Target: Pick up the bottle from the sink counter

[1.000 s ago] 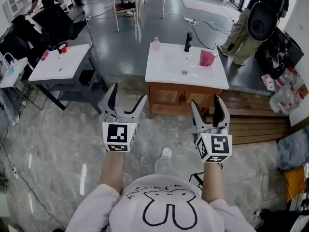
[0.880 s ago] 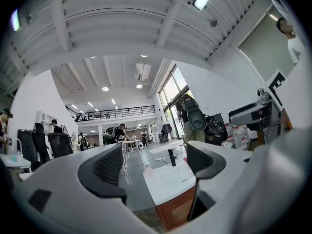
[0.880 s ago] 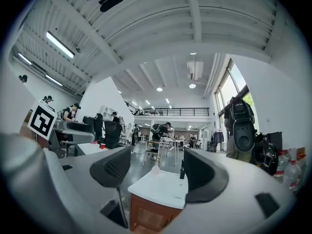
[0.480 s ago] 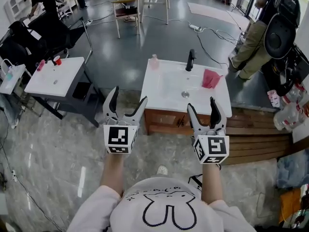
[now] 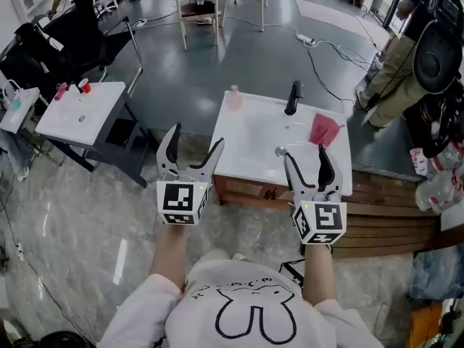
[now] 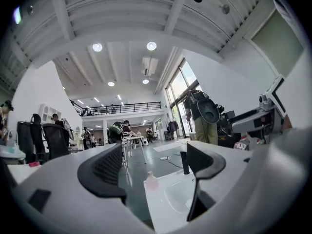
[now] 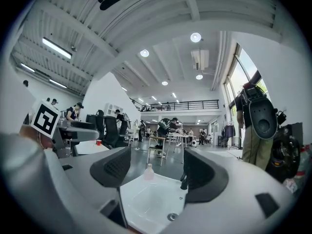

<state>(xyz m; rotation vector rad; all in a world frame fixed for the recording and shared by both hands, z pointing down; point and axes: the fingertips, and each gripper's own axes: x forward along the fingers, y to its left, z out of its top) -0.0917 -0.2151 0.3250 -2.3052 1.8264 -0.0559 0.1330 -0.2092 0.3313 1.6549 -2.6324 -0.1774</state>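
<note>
Here, nearest the person, the left tool [image 5: 196, 136] and the right tool [image 5: 304, 153] are held out side by side at the near edge of the sink table [image 5: 230, 167]. Both have their jaws spread wide and neither holds anything. In the head view the left tool sits over the table's near left corner. The right tool sits over its near right part, with one fingertip just beside the drain [image 5: 279, 151]. A wooden cabinet [image 5: 246, 191] shows under the table's near edge, and a slatted wooden platform [image 5: 384, 209] lies on the floor to the table's right.

The white basin [image 5: 261, 133] takes up the table's middle, between the tools and the far edge. A pink cloth [image 5: 324, 129] lies on the table's right side, just beyond the right tool. At the far edge a black faucet [image 5: 293, 98] stands upright. To its left, on the table's far left corner, the pale pink bottle [image 5: 234, 96] stands upright, well apart from both tools. Each gripper view shows the bottle in the gap between that tool's jaws, small and far off.

Left of the sink table stands a second white table [image 5: 80, 111] carrying small red things. Beyond the far edge a cable [image 5: 319, 56] trails over the dark floor, and farther still is a wooden chair [image 5: 197, 9]. A person with a black backpack [image 5: 435, 56] stands off the table's far right corner.

A second ago the sink table lay wholly beyond the fingertips. It has since come closer under them, and the tools have stayed equally wide open.
</note>
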